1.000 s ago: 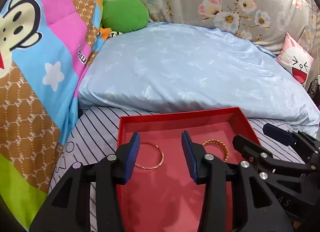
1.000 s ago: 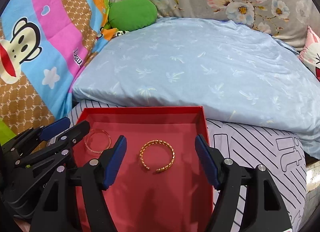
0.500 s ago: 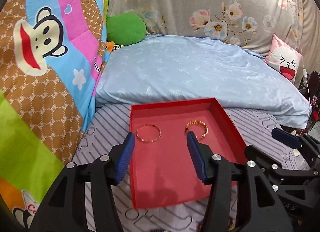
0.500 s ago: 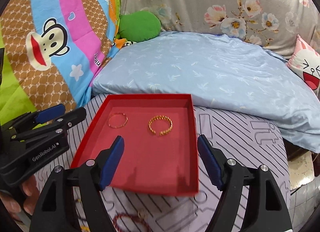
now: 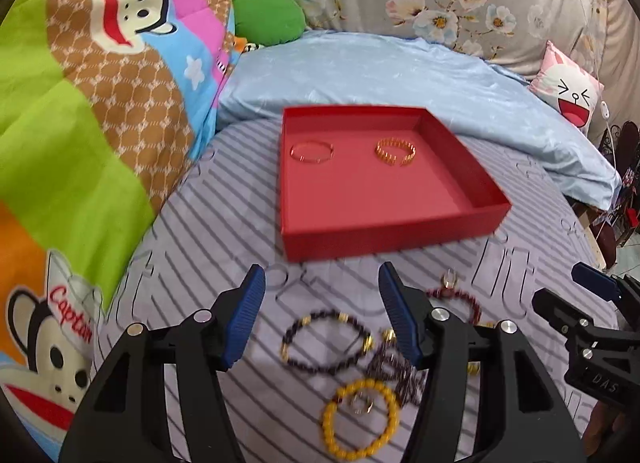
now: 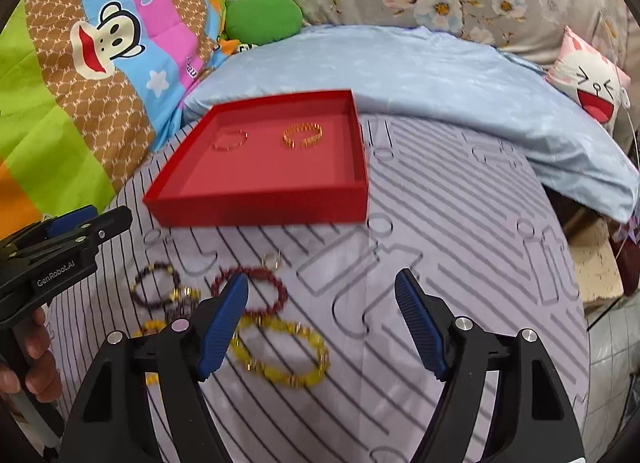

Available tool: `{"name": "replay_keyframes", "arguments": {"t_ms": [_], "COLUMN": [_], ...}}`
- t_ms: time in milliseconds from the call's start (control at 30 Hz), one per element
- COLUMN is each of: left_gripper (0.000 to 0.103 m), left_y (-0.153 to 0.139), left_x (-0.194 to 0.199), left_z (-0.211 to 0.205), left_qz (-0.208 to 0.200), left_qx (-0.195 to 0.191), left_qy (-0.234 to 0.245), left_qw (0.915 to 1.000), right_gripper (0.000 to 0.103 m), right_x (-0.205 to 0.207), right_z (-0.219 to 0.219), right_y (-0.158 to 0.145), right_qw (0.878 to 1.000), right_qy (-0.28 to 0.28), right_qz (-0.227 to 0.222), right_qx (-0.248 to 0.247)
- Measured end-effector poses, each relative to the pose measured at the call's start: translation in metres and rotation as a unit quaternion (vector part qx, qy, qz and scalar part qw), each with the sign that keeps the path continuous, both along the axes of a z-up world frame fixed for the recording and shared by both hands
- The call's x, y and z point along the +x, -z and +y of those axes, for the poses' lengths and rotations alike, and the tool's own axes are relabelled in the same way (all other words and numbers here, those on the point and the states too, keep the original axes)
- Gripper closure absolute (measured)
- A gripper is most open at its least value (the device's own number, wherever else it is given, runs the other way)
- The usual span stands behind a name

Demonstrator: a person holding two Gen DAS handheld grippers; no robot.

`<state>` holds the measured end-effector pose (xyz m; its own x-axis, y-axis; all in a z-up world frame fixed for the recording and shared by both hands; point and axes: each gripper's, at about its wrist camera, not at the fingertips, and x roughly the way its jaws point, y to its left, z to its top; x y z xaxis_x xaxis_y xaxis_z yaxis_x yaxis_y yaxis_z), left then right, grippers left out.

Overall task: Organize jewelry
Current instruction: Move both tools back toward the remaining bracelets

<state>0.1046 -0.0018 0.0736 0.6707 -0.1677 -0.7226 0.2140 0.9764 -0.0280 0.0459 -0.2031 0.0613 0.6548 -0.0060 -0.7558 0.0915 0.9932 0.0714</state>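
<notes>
A red tray point(image 5: 400, 239) point(image 6: 256, 209) lies on the striped bed cover and holds a thin gold bangle point(image 5: 311, 152) point(image 6: 231, 140) and a chunky gold cuff point(image 5: 395, 151) point(image 6: 303, 135). Several bead bracelets lie on the cover in front of it: a dark one point(image 5: 326, 339) point(image 6: 156, 289), a red one point(image 5: 456, 299) point(image 6: 250, 293), a yellow one point(image 5: 360, 421) and a larger yellow one point(image 6: 282, 353). My left gripper point(image 5: 322, 317) is open and empty above the dark bracelet. My right gripper point(image 6: 320, 323) is open and empty above the yellow and red bracelets.
A light blue pillow point(image 5: 400, 75) lies behind the tray. A colourful cartoon quilt point(image 5: 100, 103) rises on the left. A green cushion point(image 5: 268, 19) and a white cartoon cushion point(image 5: 568, 91) sit at the back. The bed edge drops off at the right point(image 6: 592, 263).
Both grippers have pulled back from over the tray toward me. The loose bracelets on the cover in front of the tray have come into view. Both stay open.
</notes>
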Motion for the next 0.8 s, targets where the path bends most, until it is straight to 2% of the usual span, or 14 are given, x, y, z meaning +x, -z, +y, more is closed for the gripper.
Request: {"name": "replay_keyframes", "arguments": {"t_ms": [400,800], "left_gripper": [0.047,0.047], "left_y": [0.041,0.061], "left_x": [-0.050,-0.061], "left_z": [0.021,0.023], "left_qz": [0.038,0.055], "left_qx": [-0.002,0.000], "left_qy": [-0.020,-0.025], "left_qw": [0.9991,0.9981], "right_gripper": [0.030,0.033], "right_x": [-0.044,-0.025], "right_z": [0.004,-0.002], "right_y": [0.030,0.041], "right_qw": [1.000,0.999], "right_qy": [0.013,0.028], "right_qz": [0.023,0.026], "right_qx": [0.003,0.000]}}
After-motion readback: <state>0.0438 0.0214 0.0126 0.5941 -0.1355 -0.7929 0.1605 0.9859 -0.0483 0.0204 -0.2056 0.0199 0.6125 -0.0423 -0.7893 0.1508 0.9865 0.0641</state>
